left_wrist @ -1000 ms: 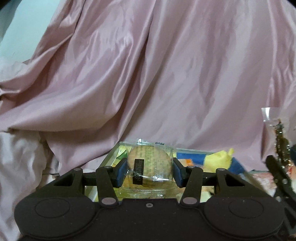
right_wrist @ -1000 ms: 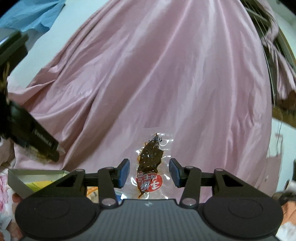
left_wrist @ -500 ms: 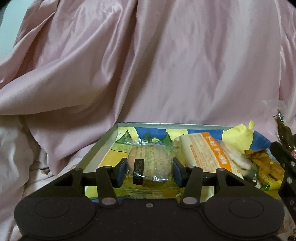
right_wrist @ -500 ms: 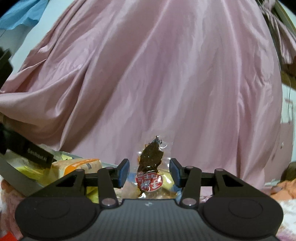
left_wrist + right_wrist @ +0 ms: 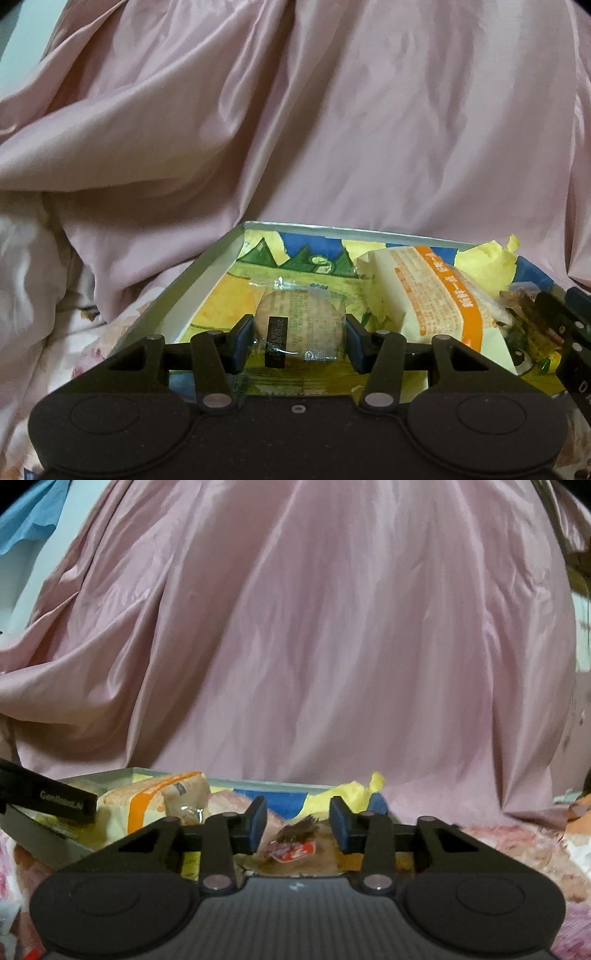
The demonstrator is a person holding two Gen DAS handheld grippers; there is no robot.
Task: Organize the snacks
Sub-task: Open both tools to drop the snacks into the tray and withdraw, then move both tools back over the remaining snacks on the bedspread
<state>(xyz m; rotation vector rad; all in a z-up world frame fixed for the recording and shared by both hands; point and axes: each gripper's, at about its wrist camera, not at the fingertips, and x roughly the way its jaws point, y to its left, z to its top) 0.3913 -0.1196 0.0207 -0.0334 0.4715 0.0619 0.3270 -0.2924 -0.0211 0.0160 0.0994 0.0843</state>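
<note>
Floral bedding (image 5: 55, 332) carries tray (image 5: 207, 273); pink satin cloth (image 5: 332, 129) drapes behind.

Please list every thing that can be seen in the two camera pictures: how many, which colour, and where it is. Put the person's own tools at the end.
Round biscuit: one, tan, in clear wrap, between the left tongs' pads over the box.
Box: one, grey rim, colourful printed inside, on the bedding.
Cake packet: one, cream with orange stripe, inside the box.
Dark dried snack: one, brown in a clear pouch with red label, lying below the right tongs.
Yellow wrapper: one, at the box's far right corner.
Pink cloth: one, draped behind.
Left tongs: black, blue pads, shut on the biscuit.
Right tongs: black, blue pads, open.
</note>
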